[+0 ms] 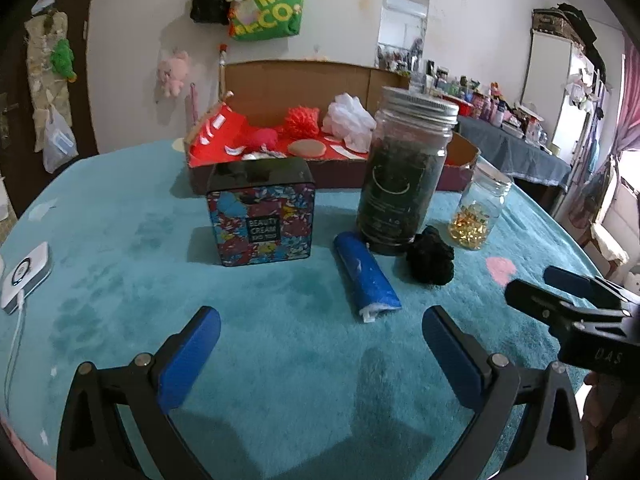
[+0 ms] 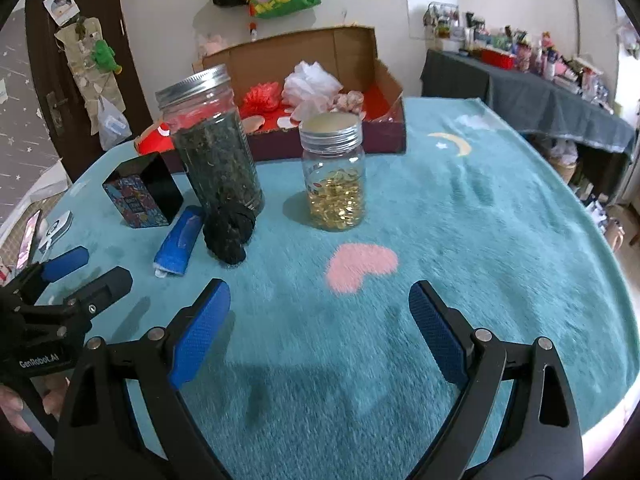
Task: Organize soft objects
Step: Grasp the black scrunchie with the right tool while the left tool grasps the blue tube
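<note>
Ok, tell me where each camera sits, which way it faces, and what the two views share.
Left wrist: on the left hand-held gripper, open, looking forward over the teal blanket at the patterned tin; the right hand-held gripper enters from the right.
Right wrist: on the right hand-held gripper, open, facing the capsule jar; the left one shows at the left edge.
Shared: tall dark jar, blue roll, black puff, cardboard box.

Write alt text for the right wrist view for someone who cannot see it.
The open right gripper hovers empty over a teal blanket. Beyond it, a black pom-pom and rolled blue cloth lie by a tall jar, with a smaller jar of gold pieces and an open cardboard box behind.
</note>
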`<state>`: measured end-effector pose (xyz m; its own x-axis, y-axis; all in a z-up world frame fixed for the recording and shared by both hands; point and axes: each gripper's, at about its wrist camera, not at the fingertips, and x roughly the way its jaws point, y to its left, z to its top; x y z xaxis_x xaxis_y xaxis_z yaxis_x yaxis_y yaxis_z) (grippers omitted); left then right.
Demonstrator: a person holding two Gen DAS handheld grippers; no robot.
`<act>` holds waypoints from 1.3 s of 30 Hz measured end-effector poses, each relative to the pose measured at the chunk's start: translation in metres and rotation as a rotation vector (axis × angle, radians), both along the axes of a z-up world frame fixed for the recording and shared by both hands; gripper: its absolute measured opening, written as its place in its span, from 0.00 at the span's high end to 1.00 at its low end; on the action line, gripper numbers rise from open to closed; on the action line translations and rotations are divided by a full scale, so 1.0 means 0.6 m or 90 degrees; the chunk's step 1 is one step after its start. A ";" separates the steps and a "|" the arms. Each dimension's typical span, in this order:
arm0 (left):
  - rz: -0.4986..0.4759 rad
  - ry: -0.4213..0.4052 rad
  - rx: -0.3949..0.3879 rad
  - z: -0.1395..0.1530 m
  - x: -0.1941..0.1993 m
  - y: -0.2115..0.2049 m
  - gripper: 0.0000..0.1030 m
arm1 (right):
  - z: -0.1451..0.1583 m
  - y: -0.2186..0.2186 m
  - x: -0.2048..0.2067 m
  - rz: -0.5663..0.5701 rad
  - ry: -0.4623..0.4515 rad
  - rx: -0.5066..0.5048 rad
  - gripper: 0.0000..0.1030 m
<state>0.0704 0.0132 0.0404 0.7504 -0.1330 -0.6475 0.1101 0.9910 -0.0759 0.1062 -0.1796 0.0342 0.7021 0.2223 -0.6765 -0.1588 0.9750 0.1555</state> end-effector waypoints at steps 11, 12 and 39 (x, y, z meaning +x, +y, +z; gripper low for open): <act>-0.056 0.052 0.006 -0.002 0.056 -0.015 0.21 | 0.003 0.014 0.071 0.087 0.063 0.088 0.11; -0.061 0.056 0.005 -0.003 0.061 -0.017 0.25 | 0.003 0.018 0.077 0.097 0.067 0.093 0.11; -0.151 0.065 -0.037 0.014 0.074 -0.029 0.84 | 0.020 0.037 0.073 0.194 0.061 0.158 0.82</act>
<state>0.1150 -0.0043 0.0487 0.6256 -0.3367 -0.7038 0.3272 0.9321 -0.1551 0.1498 -0.1575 0.0463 0.5154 0.5758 -0.6347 -0.4088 0.8161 0.4085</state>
